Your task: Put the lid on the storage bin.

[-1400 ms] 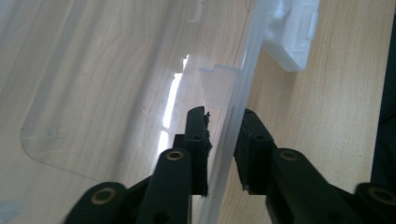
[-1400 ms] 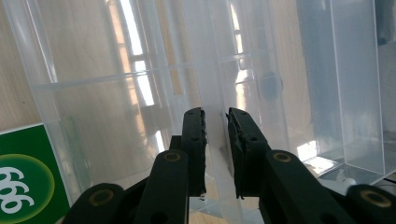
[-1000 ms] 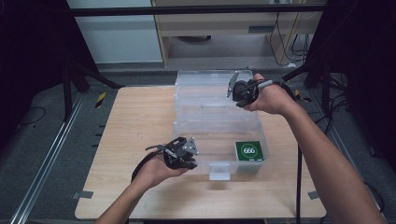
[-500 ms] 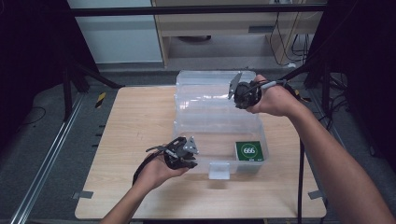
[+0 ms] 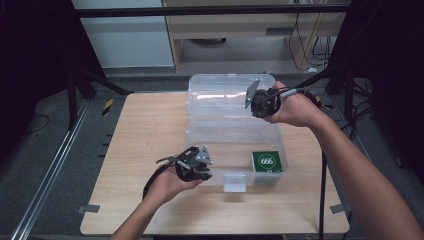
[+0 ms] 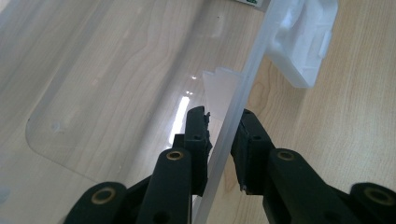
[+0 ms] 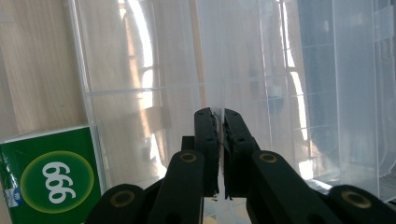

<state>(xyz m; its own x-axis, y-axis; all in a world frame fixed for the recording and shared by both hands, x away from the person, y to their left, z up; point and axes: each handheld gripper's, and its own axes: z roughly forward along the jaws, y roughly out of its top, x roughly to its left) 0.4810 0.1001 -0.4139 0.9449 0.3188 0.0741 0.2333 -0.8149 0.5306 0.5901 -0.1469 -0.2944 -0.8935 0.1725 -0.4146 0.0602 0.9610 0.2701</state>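
Note:
A clear plastic storage box (image 5: 283, 150) stands on the wooden table, its clear lid (image 5: 220, 95) raised upright at the back. A green pack marked 666 (image 5: 266, 161) lies inside at the right end, and appears through the clear wall as the green pack (image 7: 46, 175). My right gripper (image 5: 251, 98) is at the lid's upper right edge; in the right gripper view my right gripper (image 7: 219, 114) is shut on the thin lid panel (image 7: 154, 65). My left gripper (image 5: 206, 169) is at the front left rim. In the left gripper view, my left gripper (image 6: 223, 119) clamps the front wall (image 6: 254, 70).
A white latch (image 5: 234, 181) hangs from the middle of the box's front wall, seen close as the latch (image 6: 303, 42). Bare tabletop (image 5: 140, 135) lies left of the box. A black frame bar (image 5: 210, 11) crosses above the table's far end, with cables at the right.
The right hand has shifted very slightly with the lid edge in its jaws. The left hand and the box have stayed where they were.

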